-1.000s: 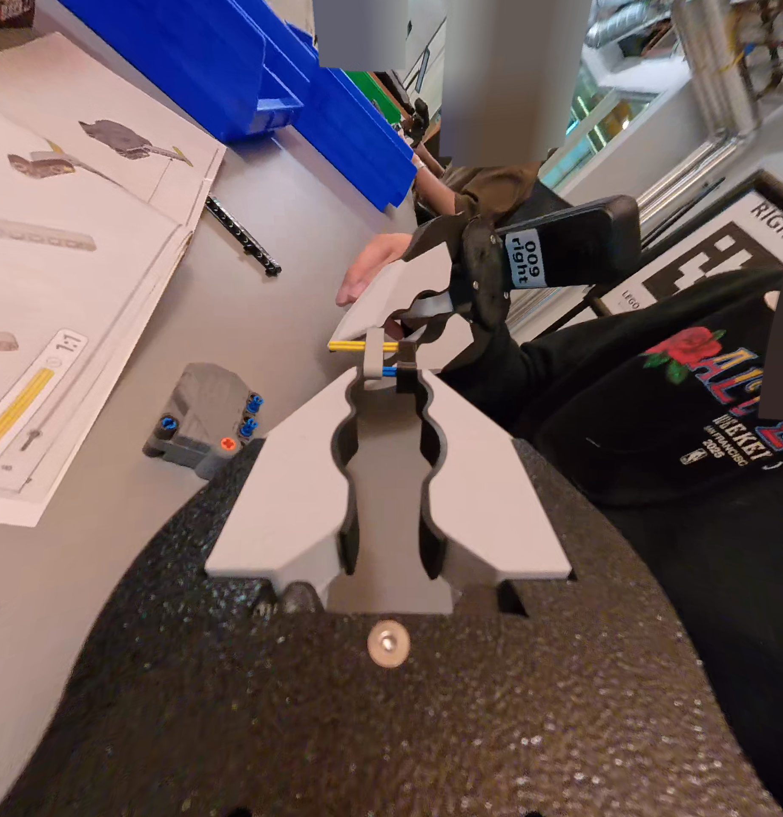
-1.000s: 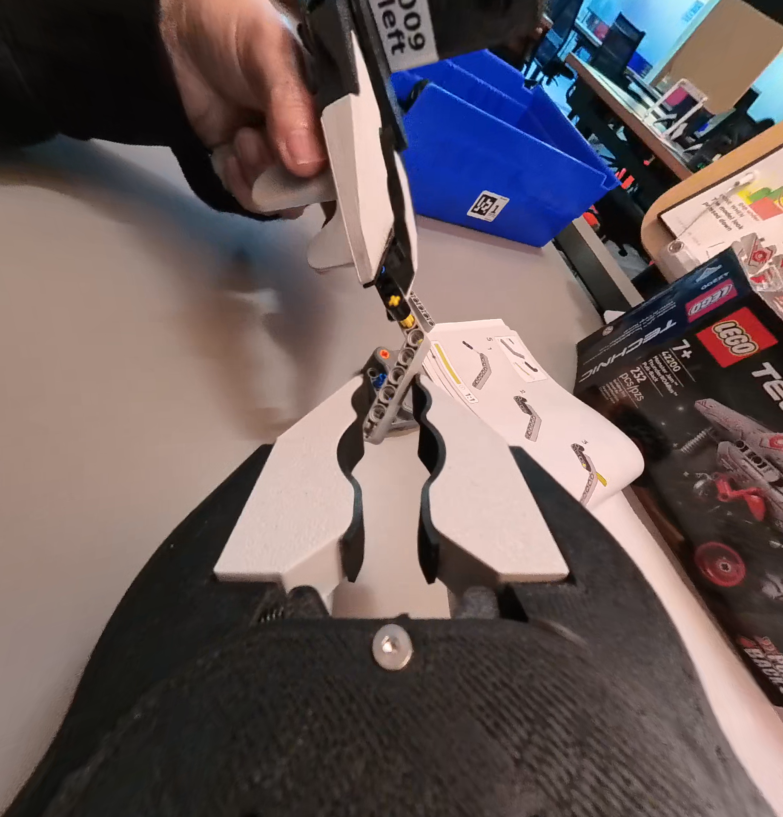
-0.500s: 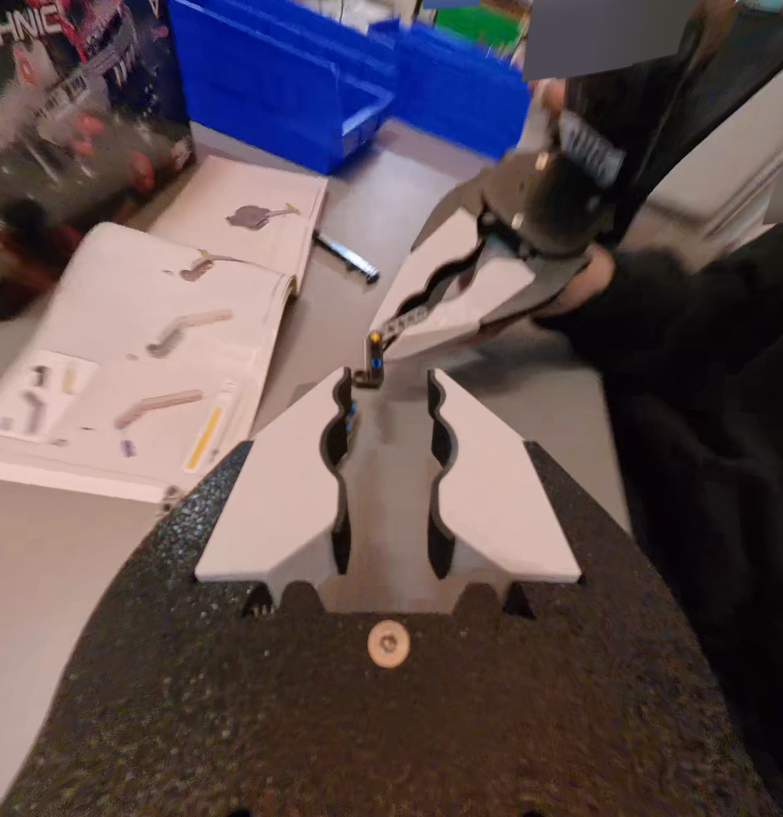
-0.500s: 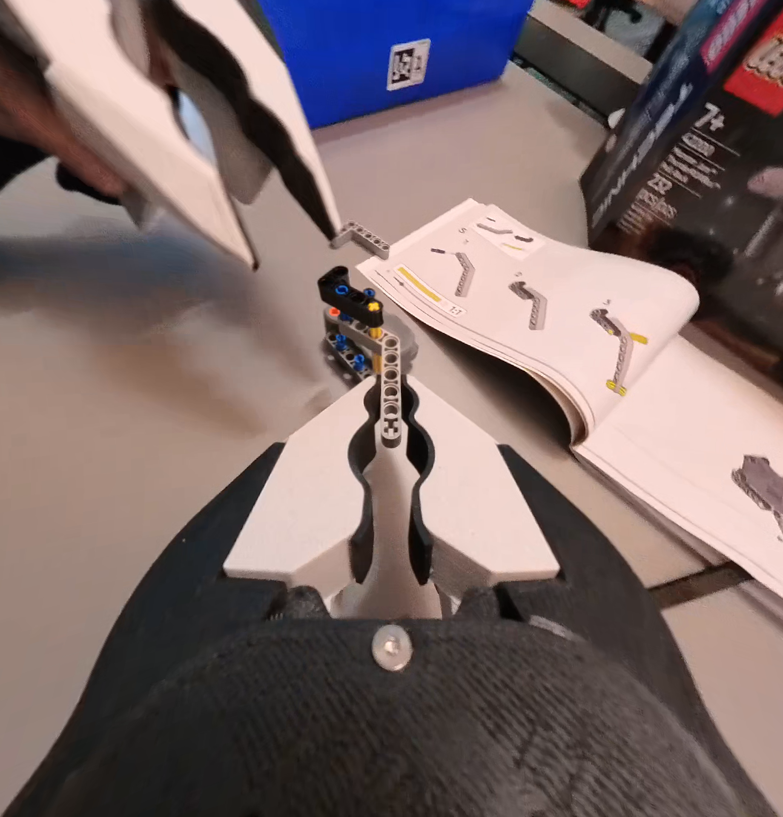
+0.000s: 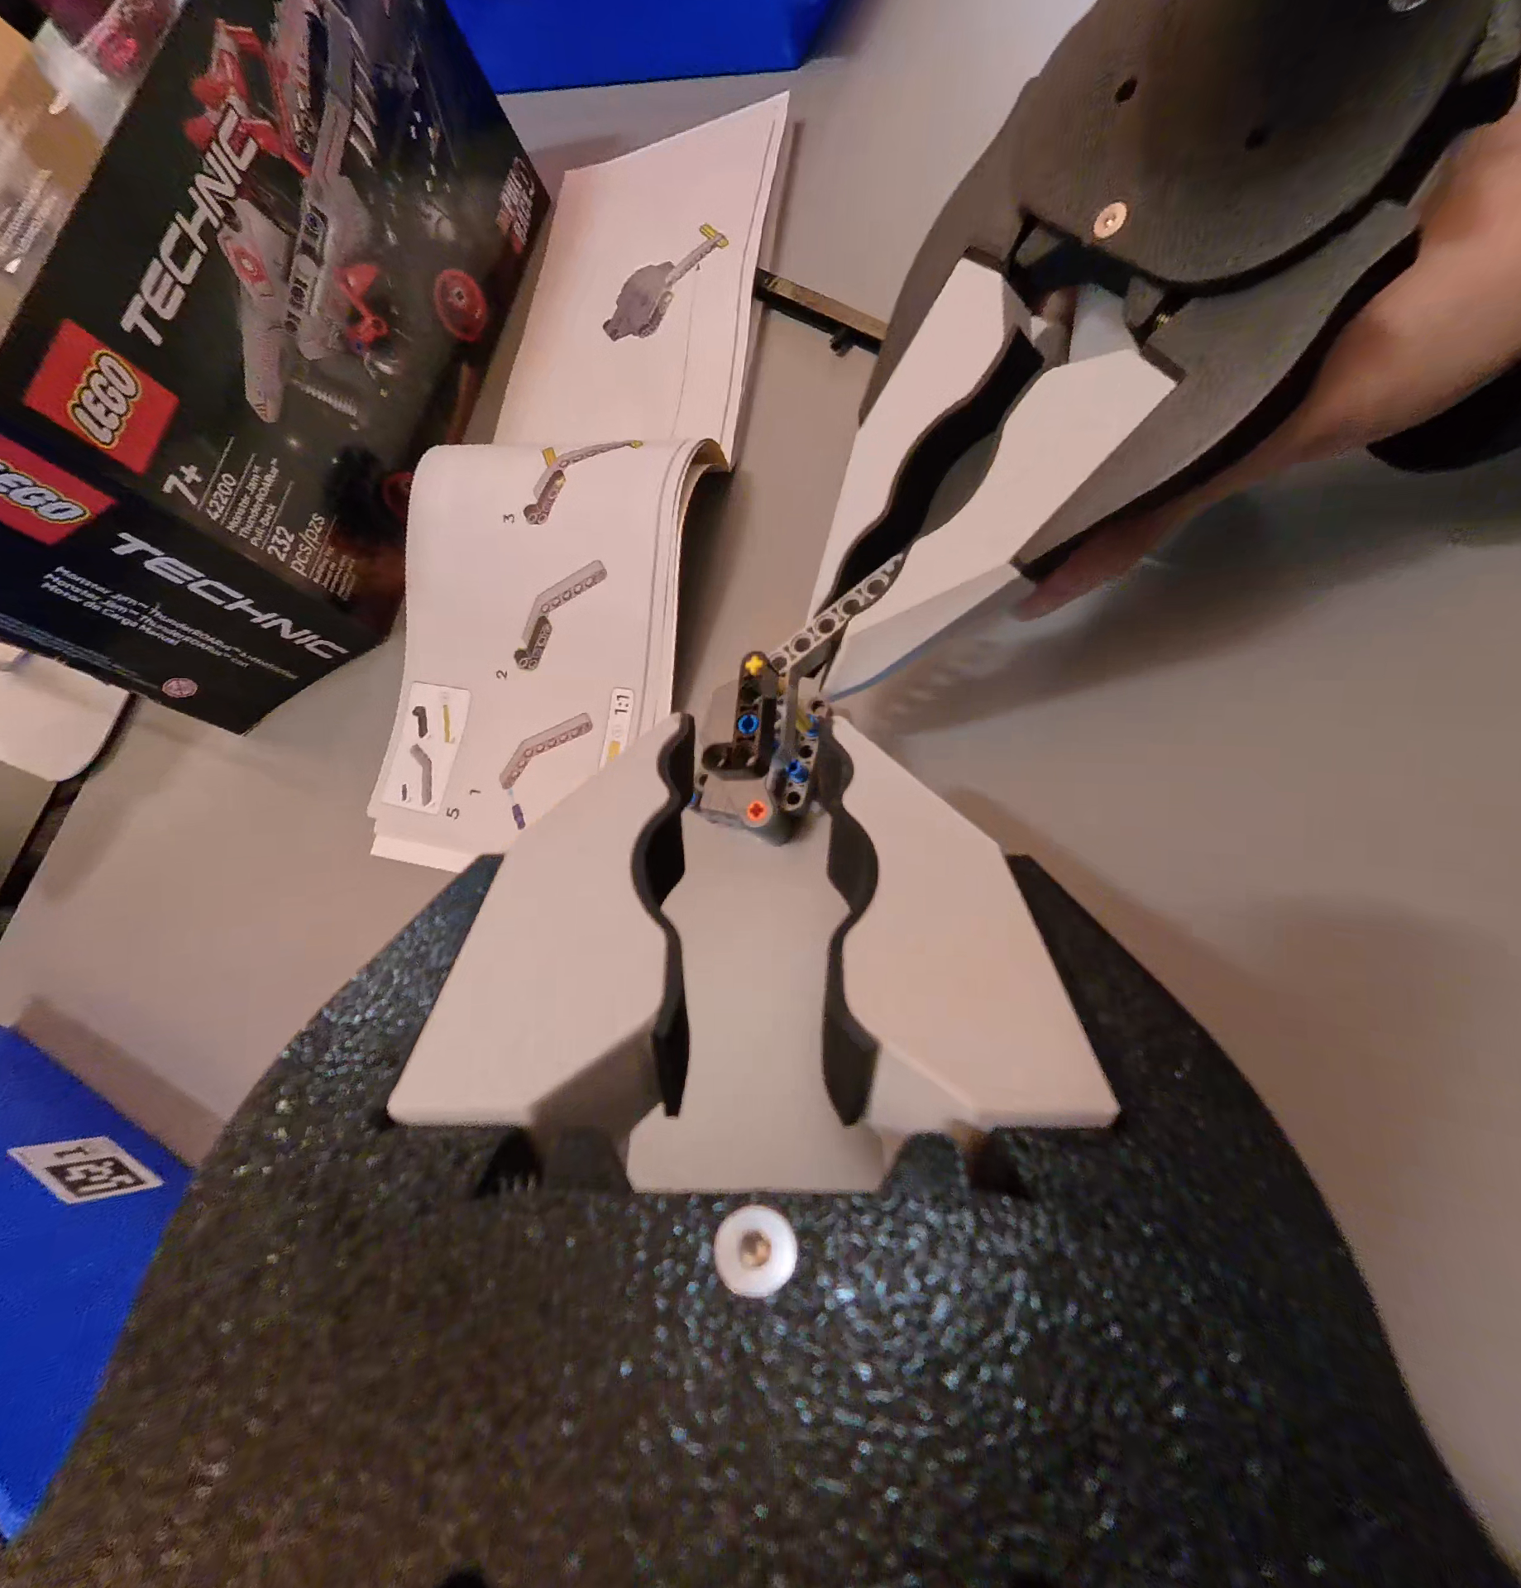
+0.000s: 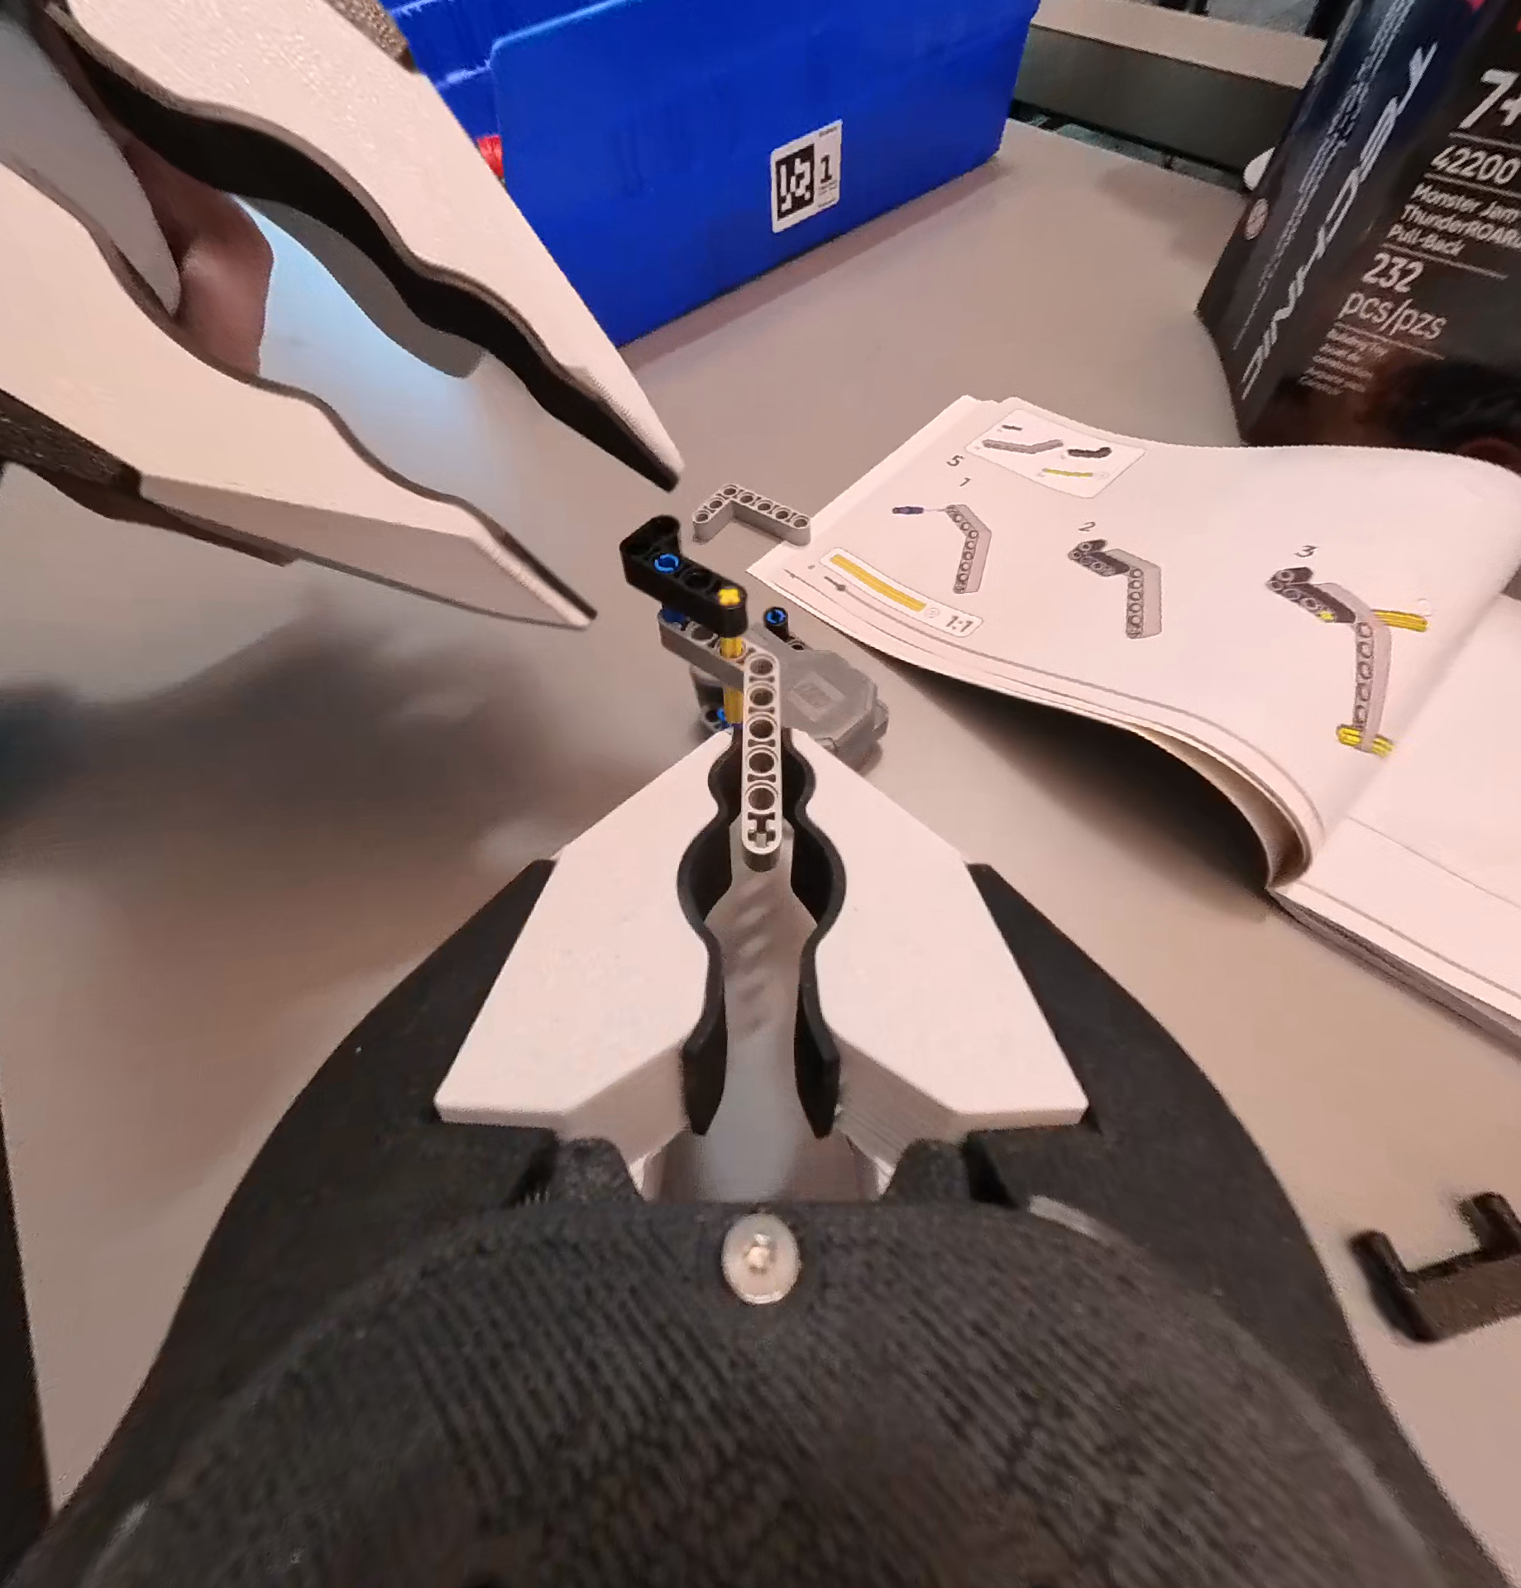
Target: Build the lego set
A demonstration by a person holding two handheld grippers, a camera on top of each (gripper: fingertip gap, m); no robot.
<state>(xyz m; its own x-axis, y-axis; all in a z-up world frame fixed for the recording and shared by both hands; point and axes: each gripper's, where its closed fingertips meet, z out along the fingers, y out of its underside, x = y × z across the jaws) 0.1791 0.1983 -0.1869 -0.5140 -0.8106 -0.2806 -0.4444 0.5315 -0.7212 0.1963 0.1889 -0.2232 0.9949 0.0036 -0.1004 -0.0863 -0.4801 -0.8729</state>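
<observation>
Released since the earlier frame, the left tongs [image 6: 628, 541] now gape empty beside the black beam [image 6: 684, 576]. Right tongs [image 6: 761, 773] clamp the grey liftarm [image 6: 761, 756] over the grey motor block [image 6: 825, 705] on the counter [image 6: 310, 816].

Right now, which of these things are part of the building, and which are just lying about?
In use:
right gripper, shut on grey beam
black bent piece on yellow axle
grey motor block
left gripper, open
instruction booklet

Lying about:
blue bin
set box
loose grey L-beam
</observation>
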